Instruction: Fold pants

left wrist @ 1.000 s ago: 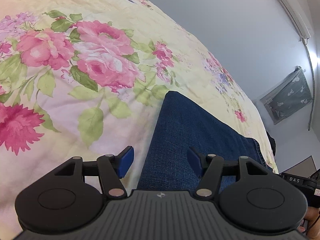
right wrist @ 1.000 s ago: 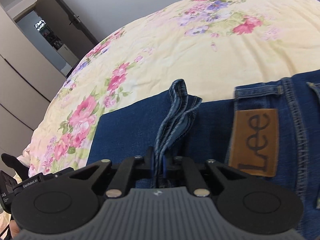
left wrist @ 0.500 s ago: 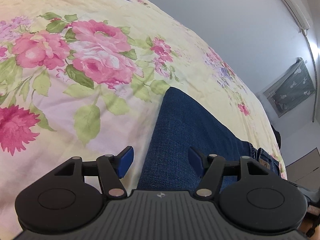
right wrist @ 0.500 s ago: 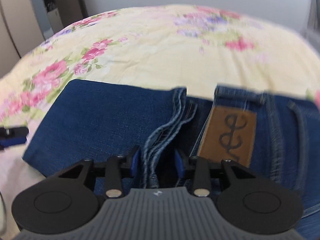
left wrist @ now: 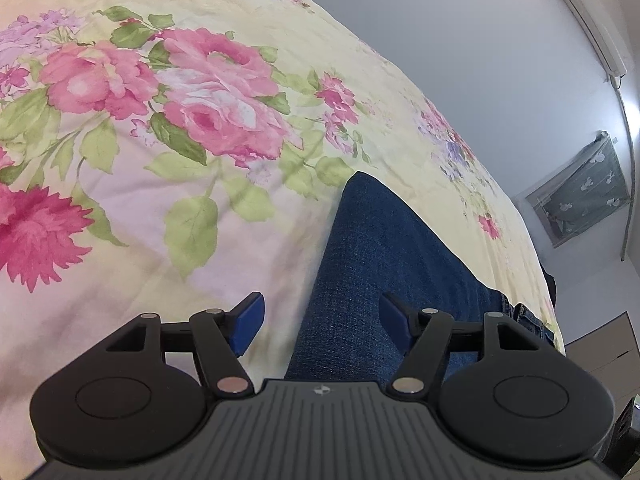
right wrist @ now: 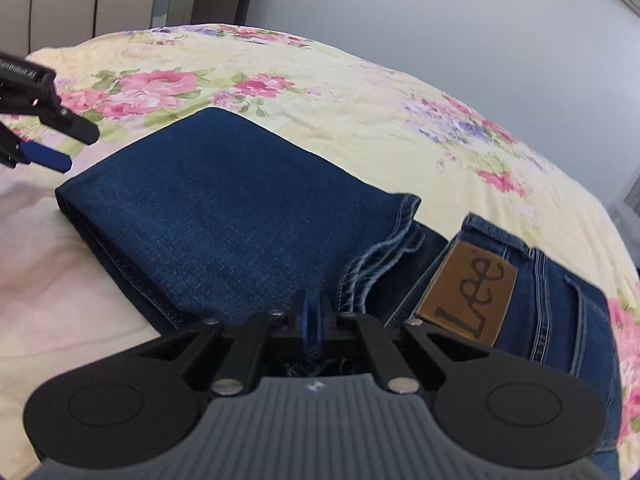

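— Right wrist view: what's my right gripper [right wrist: 311, 322] doing?
— Pinched together, empty, over the folded denim jeans [right wrist: 240, 216] at centre frame on the floral quilt [right wrist: 360, 92].
— Left gripper [left wrist: 320, 316]?
— Spread wide, straddling the fold's edge.

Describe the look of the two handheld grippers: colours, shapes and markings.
Both the left gripper and the right gripper have black linkage arms with silver pivot pins, round black discs on each side, a ribbed grey body with a small emblem, and blue finger pads.

A bed [right wrist: 360, 92] under a pale yellow floral cover carries folded blue jeans [right wrist: 240, 208] (leather waistband patch showing) lying flat on it.
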`<state>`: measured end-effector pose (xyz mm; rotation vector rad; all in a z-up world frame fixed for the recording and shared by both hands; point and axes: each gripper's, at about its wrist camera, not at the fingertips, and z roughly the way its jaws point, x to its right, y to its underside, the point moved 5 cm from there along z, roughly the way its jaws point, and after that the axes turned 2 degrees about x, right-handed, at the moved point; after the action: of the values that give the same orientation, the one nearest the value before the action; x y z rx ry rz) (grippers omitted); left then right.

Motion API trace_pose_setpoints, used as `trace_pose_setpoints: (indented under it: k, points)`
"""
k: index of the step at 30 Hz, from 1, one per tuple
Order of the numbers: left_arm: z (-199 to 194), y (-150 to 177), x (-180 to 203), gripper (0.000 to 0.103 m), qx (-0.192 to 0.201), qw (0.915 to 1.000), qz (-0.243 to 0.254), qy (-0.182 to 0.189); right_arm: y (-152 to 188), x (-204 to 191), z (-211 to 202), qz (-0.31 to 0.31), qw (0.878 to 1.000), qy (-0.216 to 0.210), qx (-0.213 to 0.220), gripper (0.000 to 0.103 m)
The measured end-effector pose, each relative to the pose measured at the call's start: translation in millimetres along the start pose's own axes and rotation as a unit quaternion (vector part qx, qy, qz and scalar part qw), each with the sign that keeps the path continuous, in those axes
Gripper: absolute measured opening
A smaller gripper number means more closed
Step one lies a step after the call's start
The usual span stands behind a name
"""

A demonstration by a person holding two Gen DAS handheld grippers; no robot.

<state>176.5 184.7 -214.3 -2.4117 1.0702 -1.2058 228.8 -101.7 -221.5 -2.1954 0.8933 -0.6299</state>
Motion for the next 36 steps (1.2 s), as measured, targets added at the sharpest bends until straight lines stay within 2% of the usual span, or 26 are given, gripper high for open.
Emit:
trace_pose_setpoints:
  k: [3, 6, 9, 12, 13, 15, 17, 23, 26, 28, 31, 32, 35, 36]
  points:
    - [1, 0, -1, 0.077, -0.001, 1.0000, -0.003, 0.000, -3, 12, -4, 0.069, 0.997, -0.023, -0.001, 0.000]
    - [4, 2, 0, 0.077, -0.004, 1.0000, 0.000, -0.002, -13, 17, -13, 0.098, 0.994, -0.032, 0.023, 0.000]
    - [5, 4, 3, 0.077, -0.007, 0.9999, 0.013, -0.004, -12, 17, -2, 0.079, 0.997, -0.014, 0.004, 0.000]
    - [10, 6, 4, 0.080, -0.019, 0.9995, 0.023, -0.009, -3, 15, 14, 0.073, 0.997, 0.004, -0.039, 0.000]
    - [14, 7, 3, 0.083, -0.032, 0.9992, 0.021, -0.008, -5, 13, 14, 0.071, 0.997, 0.011, -0.039, 0.000]
    - [23, 10, -1, 0.083, -0.053, 0.9985, 0.014, -0.010, -11, 6, 8, 0.067, 0.997, 0.016, -0.026, 0.008]
    - [26, 11, -3, 0.086, -0.049, 0.9987, 0.010, -0.006, -16, -4, 0, 0.059, 0.998, 0.006, -0.006, 0.017]
    - [27, 9, -10, 0.088, -0.042, 0.9983, -0.041, 0.006, -18, -31, -5, 0.009, 1.000, -0.002, 0.003, 0.017]
    - [30, 12, -5, 0.088, -0.052, 0.9971, -0.050, 0.025, -8, -27, 4, 0.022, 1.000, 0.005, -0.015, 0.019]
    - [35, 19, 7, 0.088, -0.071, 0.9961, -0.036, 0.040, -3, -23, 5, 0.045, 0.999, -0.002, -0.012, 0.019]
    - [39, 25, 24, 0.089, -0.071, 0.9972, 0.022, 0.006, -1, -23, 3, 0.045, 0.999, -0.001, -0.009, 0.019]
    - [40, 26, 26, 0.089, -0.072, 0.9970, 0.027, 0.002, -1, -24, 3, 0.042, 0.999, -0.001, -0.008, 0.019]
    - [44, 23, 22, 0.087, -0.075, 0.9971, 0.004, 0.009, 0, -24, 2, 0.040, 0.999, -0.002, -0.008, 0.020]
    - [45, 22, 20, 0.081, -0.076, 0.9971, 0.000, 0.008, 0, -23, 2, 0.040, 0.999, -0.003, -0.008, 0.020]
